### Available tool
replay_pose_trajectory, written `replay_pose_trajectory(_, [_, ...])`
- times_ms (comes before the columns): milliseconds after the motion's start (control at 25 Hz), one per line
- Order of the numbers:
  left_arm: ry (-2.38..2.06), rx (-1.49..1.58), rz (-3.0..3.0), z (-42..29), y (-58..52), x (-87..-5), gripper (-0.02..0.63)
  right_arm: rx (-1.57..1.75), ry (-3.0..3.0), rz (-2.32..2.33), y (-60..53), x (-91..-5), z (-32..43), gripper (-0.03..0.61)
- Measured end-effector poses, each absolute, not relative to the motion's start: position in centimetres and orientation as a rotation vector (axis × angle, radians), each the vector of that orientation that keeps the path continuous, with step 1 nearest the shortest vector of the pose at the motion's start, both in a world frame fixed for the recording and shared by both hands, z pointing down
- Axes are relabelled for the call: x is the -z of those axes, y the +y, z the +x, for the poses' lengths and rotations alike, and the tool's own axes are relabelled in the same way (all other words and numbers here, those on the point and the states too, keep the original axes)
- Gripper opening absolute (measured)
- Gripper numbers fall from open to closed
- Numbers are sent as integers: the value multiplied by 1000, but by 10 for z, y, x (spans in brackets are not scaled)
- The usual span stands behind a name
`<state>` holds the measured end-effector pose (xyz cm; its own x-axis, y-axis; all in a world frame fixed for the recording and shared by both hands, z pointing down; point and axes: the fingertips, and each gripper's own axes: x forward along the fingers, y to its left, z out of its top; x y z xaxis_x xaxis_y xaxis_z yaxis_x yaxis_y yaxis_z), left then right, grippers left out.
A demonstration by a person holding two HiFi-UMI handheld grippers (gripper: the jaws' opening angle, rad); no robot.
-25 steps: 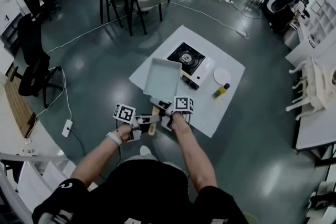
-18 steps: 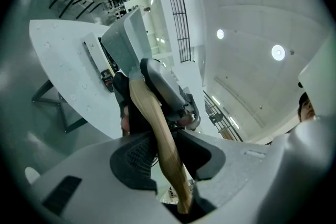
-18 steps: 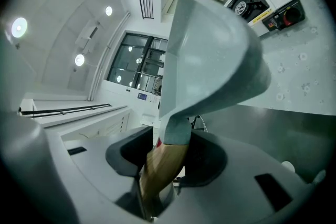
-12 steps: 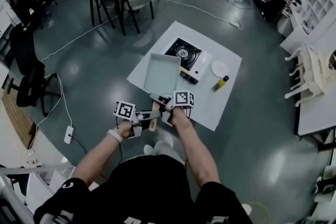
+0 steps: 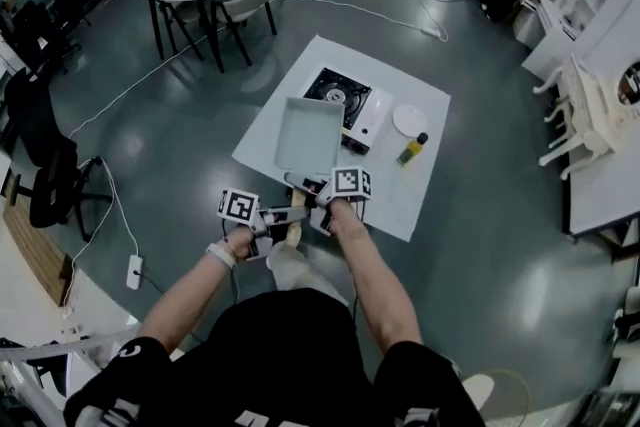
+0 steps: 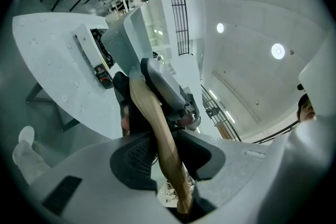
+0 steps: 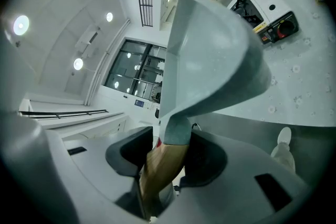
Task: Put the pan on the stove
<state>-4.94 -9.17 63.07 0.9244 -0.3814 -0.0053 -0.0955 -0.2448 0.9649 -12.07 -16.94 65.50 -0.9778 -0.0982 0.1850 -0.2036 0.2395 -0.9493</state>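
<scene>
So both grippers are clamping down on the pan's wooden handle: left gripper near its end, right gripper closer to the pan. The pan is hanging over the white table, just beside the stove.

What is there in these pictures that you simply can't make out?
Head view: print on the bottle, too small to read.
Head view: near corner of the stove, behind the pan.
Both gripper views: most of the stove top, blocked by the pan.
</scene>
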Motion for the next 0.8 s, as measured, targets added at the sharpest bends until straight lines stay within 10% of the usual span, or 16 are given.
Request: replay_pose_trajectory(800, [-260, 213, 1828, -74, -164, -640, 115, -1938, -2423, 413, -246, -663, -138, 147])
